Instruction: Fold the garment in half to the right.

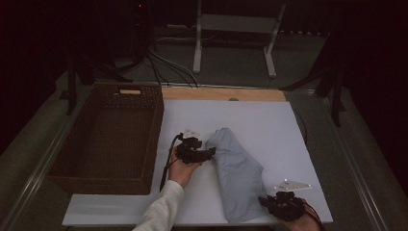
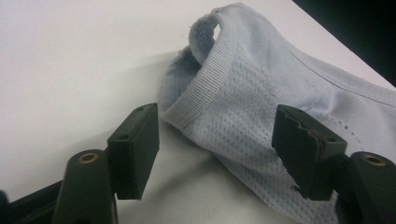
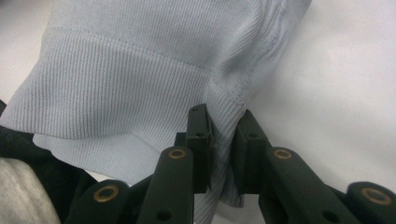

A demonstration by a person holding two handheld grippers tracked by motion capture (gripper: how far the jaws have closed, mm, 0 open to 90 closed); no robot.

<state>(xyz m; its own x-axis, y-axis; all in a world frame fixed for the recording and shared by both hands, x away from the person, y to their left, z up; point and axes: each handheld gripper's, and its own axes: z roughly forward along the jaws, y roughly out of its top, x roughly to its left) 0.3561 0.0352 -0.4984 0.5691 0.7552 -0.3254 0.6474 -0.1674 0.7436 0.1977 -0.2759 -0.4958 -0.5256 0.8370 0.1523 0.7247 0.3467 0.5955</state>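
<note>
garment (image 1: 238, 175): pale blue, ribbed hem | basket (image 1: 108, 134): dark brown | board (image 1: 269, 125): white

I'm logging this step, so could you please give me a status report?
Left gripper open beside collar. Right gripper shut on light-blue shirt hem. Wicker basket left; nothing blocking.

Garment (image 2: 261, 107): pale blue knit cloth, ribbed cuff and hem, fine mesh panel, matt, soft. Board (image 1: 269, 125): smooth matt white. Basket (image 1: 110, 139): dark brown woven wicker, rough. Left gripper (image 2: 215, 154) and right gripper (image 3: 224, 149): matt black plastic, brass-coloured rivets.
</note>
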